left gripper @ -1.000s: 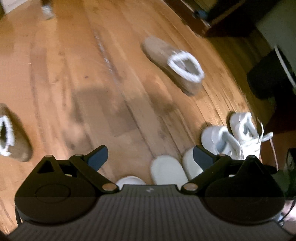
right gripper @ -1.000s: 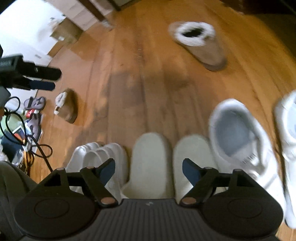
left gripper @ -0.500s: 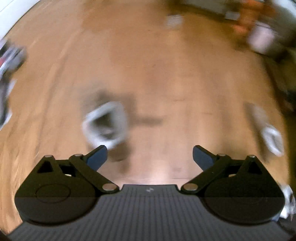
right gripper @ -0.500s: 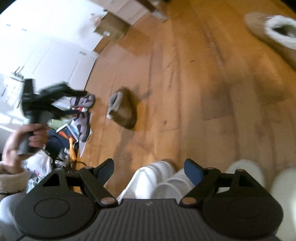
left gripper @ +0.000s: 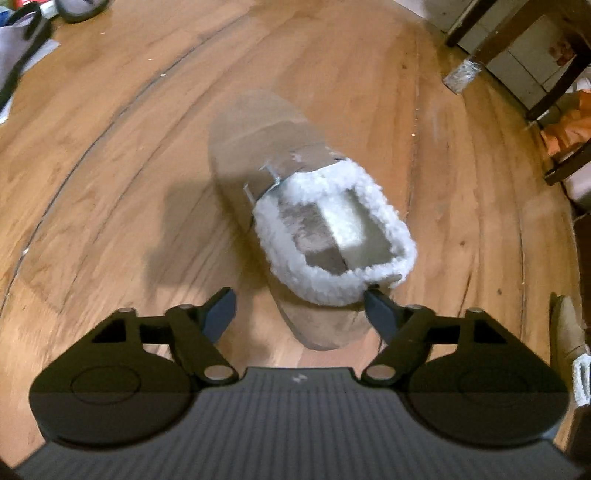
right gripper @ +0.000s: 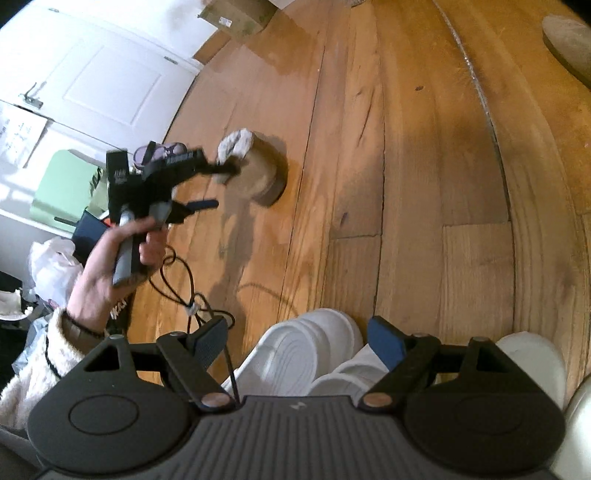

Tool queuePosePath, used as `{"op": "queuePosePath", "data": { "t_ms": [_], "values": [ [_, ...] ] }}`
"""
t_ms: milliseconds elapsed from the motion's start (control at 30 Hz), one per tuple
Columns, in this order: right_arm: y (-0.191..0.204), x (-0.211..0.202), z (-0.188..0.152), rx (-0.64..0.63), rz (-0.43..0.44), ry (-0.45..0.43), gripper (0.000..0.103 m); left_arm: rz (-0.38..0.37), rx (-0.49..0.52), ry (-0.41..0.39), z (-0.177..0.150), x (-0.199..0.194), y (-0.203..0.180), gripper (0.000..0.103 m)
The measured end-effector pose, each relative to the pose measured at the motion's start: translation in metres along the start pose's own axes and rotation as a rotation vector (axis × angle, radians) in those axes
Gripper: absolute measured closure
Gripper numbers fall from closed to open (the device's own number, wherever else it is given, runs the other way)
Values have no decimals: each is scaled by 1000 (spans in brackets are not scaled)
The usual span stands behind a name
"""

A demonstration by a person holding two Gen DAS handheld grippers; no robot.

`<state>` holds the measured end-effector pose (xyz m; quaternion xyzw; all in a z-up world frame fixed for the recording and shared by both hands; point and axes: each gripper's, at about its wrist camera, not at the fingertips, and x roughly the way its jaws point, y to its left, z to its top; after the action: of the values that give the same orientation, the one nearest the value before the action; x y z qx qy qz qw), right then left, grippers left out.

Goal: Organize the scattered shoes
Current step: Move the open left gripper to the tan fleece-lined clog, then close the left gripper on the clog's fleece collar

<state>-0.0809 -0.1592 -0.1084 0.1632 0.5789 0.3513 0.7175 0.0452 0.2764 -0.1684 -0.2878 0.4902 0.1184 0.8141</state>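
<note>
Left wrist view: our left gripper [left gripper: 299, 301] – jaws apart, just closing – straddles the tan slipper [left gripper: 295, 206]'s heel without clamping. Right gripper [right gripper: 297, 338] jaws apart, empty, above white shoes [right gripper: 303, 350].

A: What sort of place is this?

B: A lived-in home. Worn wooden plank floor [right gripper: 406, 184], a white panelled door [right gripper: 110, 74] at ten o'clock in the right wrist view, a cardboard box [right gripper: 236, 14] at twelve.

A: Anything else?

B: Dark furniture legs [left gripper: 517, 48] at one o'clock in the left view, and a fleece-lined slipper [left gripper: 295, 206] lying loose on the boards.
</note>
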Motion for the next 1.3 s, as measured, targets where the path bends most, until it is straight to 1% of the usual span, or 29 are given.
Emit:
{"op": "queuePosePath", "data": {
  "t_ms": [33, 100, 133, 200, 267, 300, 367, 433, 467, 500, 533, 600, 667, 733, 767, 800, 833, 900, 933, 967, 1000, 1067, 1133, 1200, 1300],
  "values": [
    [2, -2, -2, -3, -11, -1, 18, -17, -11, 5, 2, 1, -1, 21],
    [8, -13, -10, -10, -38, -14, 19, -79, -51, -4, 3, -7, 2, 20],
    [9, -17, -13, -10, -46, -20, 18, -109, -71, -16, 1, -15, 5, 19],
    [10, -33, -24, 1, -77, -40, 18, -169, -116, -72, -3, -28, 10, 11],
    [9, -47, -35, 12, -105, -63, 18, -192, -141, -77, -1, -29, 16, 9],
    [9, -53, -40, 19, -120, -74, 18, -211, -140, -52, 5, -19, 16, 9],
    [10, -69, -53, 41, -170, -105, 18, -195, -129, -36, 12, -1, 15, 10],
    [15, -80, -60, 37, -210, -122, 18, -129, -141, -88, 10, 12, 18, 18],
    [19, -84, -62, 24, -227, -126, 18, -113, -144, -98, 10, 16, 19, 48],
    [24, -87, -59, 1, -240, -127, 18, -66, -156, -97, 7, 21, 22, 70],
    [30, -89, -54, -28, -251, -128, 18, -39, -161, -97, 5, 23, 23, 71],
    [41, -93, -45, -86, -272, -131, 18, -38, -155, -117, 1, 22, 24, 74],
    [51, -89, -32, -138, -276, -125, 19, -40, -162, -118, 1, 23, 26, 74],
    [67, -84, -9, -221, -274, -90, 18, -50, -189, -104, 5, 25, 29, 73],
    [75, -81, 2, -252, -280, -61, 18, -67, -202, -79, 9, 29, 33, 71],
    [83, -77, 12, -283, -285, -32, 18, -89, -217, -62, 14, 34, 39, 73],
    [88, -75, 20, -303, -289, -12, 18, -101, -227, -57, 16, 36, 43, 75],
    [110, -71, 39, -338, -323, 49, 18, -112, -253, -42, 12, 32, 55, 91],
    [118, -69, 44, -344, -327, 69, 18, -107, -253, -42, 11, 29, 58, 93],
    [126, -67, 47, -347, -319, 88, 17, -96, -229, -46, 6, 22, 60, 94],
    [134, -66, 50, -350, -312, 107, 15, -96, -208, -43, -1, 11, 64, 95],
    [147, -65, 51, -314, -262, 120, 14, -114, -226, -31, -13, -5, 77, 94],
    [154, -61, 49, -249, -166, 100, 12, -112, -241, -6, -26, -22, 90, 94],
    [155, -47, 48, -180, -63, 85, 11, -97, -215, 14, -50, -54, 98, 93],
    [155, -13, 48, -94, 32, 147, 11, -85, -172, 28, -87, -102, 106, 93]
  ]
}}
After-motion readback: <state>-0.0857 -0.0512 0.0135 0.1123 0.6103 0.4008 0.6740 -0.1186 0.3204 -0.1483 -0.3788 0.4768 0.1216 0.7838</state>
